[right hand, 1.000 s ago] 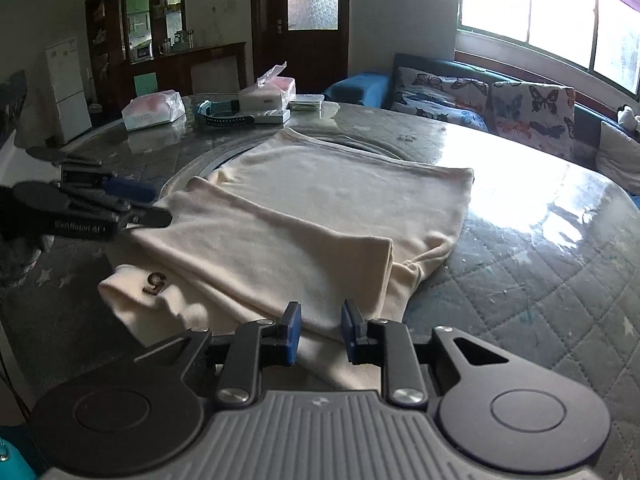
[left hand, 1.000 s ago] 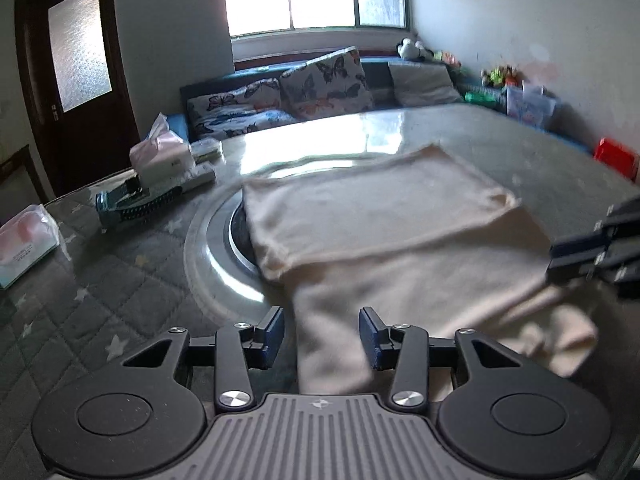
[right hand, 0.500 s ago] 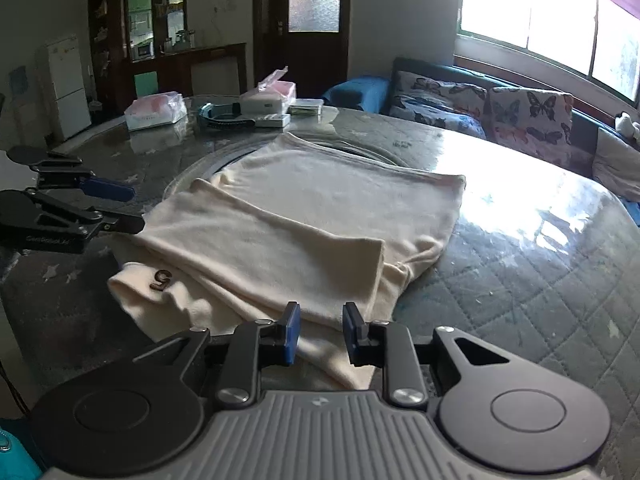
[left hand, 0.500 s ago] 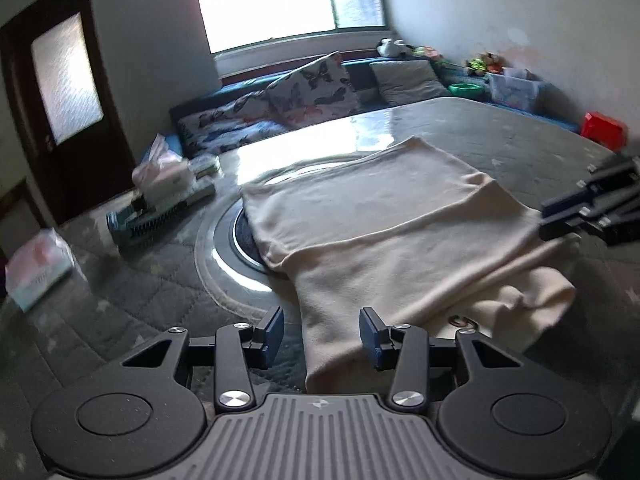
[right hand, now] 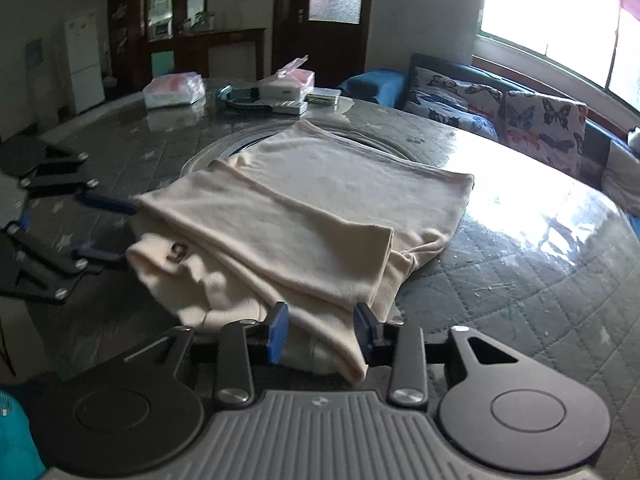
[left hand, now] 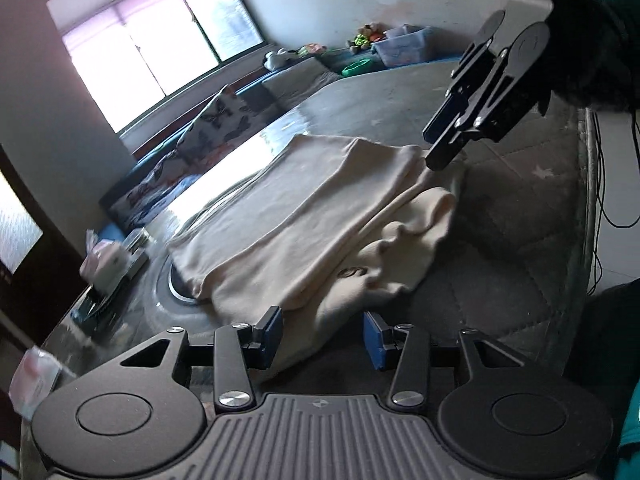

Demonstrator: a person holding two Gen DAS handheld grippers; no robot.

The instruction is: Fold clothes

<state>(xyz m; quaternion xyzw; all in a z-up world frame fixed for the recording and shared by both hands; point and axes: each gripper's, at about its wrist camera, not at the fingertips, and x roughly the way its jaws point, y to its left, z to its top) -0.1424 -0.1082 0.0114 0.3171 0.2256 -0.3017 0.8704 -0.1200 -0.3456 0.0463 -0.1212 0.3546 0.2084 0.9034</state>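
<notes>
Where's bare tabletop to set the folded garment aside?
Free: quilted table right of the cream garment, toward the butterfly cushions. Crowded: far edge, with tissue packs and boxes.

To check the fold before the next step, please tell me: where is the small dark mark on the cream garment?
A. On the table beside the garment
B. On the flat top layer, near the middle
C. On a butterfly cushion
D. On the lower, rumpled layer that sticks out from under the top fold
D: the dark mark sits on the bunched lower layer of the cream garment, just outside the edge of the smooth top fold.
</notes>
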